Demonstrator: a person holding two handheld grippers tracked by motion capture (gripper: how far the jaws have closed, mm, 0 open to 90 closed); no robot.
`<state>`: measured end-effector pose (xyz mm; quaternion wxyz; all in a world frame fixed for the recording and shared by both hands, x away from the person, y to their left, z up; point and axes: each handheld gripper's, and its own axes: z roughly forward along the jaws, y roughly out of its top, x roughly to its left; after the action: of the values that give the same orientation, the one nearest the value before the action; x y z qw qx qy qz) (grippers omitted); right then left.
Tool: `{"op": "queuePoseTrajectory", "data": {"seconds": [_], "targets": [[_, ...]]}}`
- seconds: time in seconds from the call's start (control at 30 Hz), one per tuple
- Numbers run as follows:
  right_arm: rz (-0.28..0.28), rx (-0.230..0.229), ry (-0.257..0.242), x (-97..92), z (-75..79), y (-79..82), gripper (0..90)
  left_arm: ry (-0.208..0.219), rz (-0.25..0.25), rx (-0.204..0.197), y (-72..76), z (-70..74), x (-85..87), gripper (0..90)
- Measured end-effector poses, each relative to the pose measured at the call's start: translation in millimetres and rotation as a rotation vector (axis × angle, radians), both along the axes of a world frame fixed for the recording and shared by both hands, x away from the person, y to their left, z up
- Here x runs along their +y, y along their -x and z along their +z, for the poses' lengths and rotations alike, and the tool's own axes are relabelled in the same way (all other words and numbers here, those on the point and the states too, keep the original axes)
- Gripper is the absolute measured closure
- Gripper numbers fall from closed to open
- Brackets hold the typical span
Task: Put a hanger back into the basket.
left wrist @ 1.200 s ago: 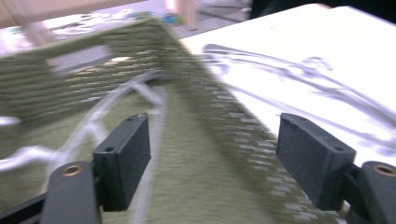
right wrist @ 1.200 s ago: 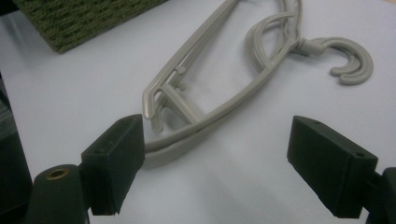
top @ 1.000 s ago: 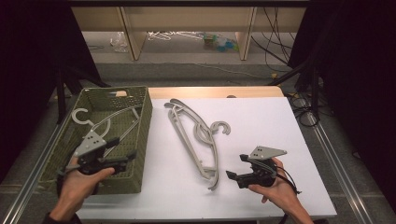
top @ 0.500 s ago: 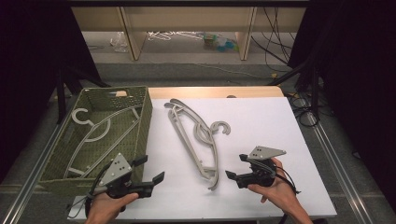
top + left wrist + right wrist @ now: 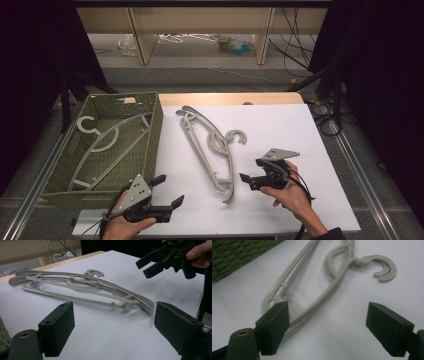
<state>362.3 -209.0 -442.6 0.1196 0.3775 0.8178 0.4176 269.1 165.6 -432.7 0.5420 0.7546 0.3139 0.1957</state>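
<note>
The grey plastic hangers (image 5: 207, 147) lie stacked flat on the white table top (image 5: 300, 130), a little left of its middle, their long arms running from the far left toward the near right and their hooks (image 5: 235, 136) curling out to the right. In the left gripper view the stack (image 5: 80, 288) lies across the sheet beyond the jaws, its near tip just left of the right jaw. In the right gripper view the hangers (image 5: 312, 287) and a hook (image 5: 382, 268) lie ahead of the jaws, and one arm end passes behind the left jaw; whether it touches cannot be told.

The right gripper (image 5: 252, 172) sits just to the right of the stack's near end, held in the person's right hand (image 5: 292, 197), pointing left at the hangers. Its jaws stand wide apart with nothing between them.

The left gripper (image 5: 167, 191) hovers over the near left edge of the table, held in the left hand (image 5: 125, 225), pointing right. Its jaws have just been opening and are spread wide, holding nothing.

To the left of the sheet stands a green woven basket (image 5: 155, 135), and one more grey hanger (image 5: 107, 145) lies on its bottom. Beyond the table, a wooden shelf (image 5: 140, 35) stands on the floor.
</note>
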Motion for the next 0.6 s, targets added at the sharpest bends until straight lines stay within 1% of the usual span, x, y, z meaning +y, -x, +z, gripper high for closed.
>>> {"op": "queuePoseTrajectory", "data": {"seconds": [0.03,0.07,0.1,0.17,0.2,0.23,0.27,0.3,0.33,0.37,0.4,0.43,0.47,0.5,0.53,0.57,0.6], "targets": [[-0.008,0.003,0.008,1.8,-1.6,-3.9,20.0,0.004,0.008,0.004,0.3,-0.3,0.1,16.4],[-0.028,0.012,0.013,3.7,-2.9,-7.2,20.4,0.010,0.001,-0.002,-0.6,-1.3,-0.1,16.4],[-0.027,0.029,0.013,5.8,-4.4,-11.0,20.8,-0.008,0.010,-0.005,0.3,-1.3,0.1,16.4],[-0.039,0.048,0.016,10.7,-6.7,-18.3,21.8,-0.019,0.000,-0.011,1.2,-1.6,0.7,16.4],[-0.056,0.048,0.017,14.0,-7.6,-21.5,22.0,-0.019,0.000,-0.011,1.2,-1.6,0.7,16.5],[-0.056,0.048,0.017,14.0,-7.6,-21.5,22.0,-0.013,-0.011,-0.019,0.8,-1.9,1.0,16.5],[-0.058,0.066,0.022,17.2,-7.0,-24.4,22.7,-0.014,-0.001,-0.008,2.0,-1.4,1.4,16.4],[-0.055,0.064,0.027,23.5,-7.8,-30.7,25.0,-0.006,-0.003,-0.010,1.8,-1.1,1.7,16.5],[-0.055,0.064,0.027,23.5,-7.8,-30.7,25.0,0.003,-0.002,-0.009,1.5,-1.0,1.8,16.5],[-0.060,0.081,0.031,27.0,-8.3,-33.3,25.0,0.006,-0.006,-0.014,0.9,-0.9,2.2,16.5],[-0.055,0.044,0.040,30.5,-12.8,-37.9,25.2,-0.015,-0.010,-0.025,0.2,-0.1,3.3,16.5],[-0.047,0.068,0.070,36.1,-13.6,-42.7,26.7,-0.007,-0.011,-0.021,0.6,-0.7,2.6,16.5],[-0.047,0.068,0.070,36.1,-13.6,-42.7,26.7,-0.007,-0.011,-0.021,0.6,-0.7,2.6,16.5],[-0.036,0.078,0.078,42.1,-16.4,-47.2,27.8,-0.002,-0.004,-0.008,1.9,-0.8,1.8,16.5],[-0.036,0.078,0.078,42.1,-16.4,-47.2,27.8,-0.006,-0.013,-0.012,1.6,-0.7,1.5,16.5],[-0.032,0.064,0.081,45.5,-18.8,-49.8,28.5,-0.008,-0.018,-0.014,1.4,-0.4,1.3,16.5],[-0.034,0.083,0.080,49.2,-19.3,-51.2,29.3,-0.009,-0.019,-0.015,1.4,-0.3,1.2,16.5]]}}
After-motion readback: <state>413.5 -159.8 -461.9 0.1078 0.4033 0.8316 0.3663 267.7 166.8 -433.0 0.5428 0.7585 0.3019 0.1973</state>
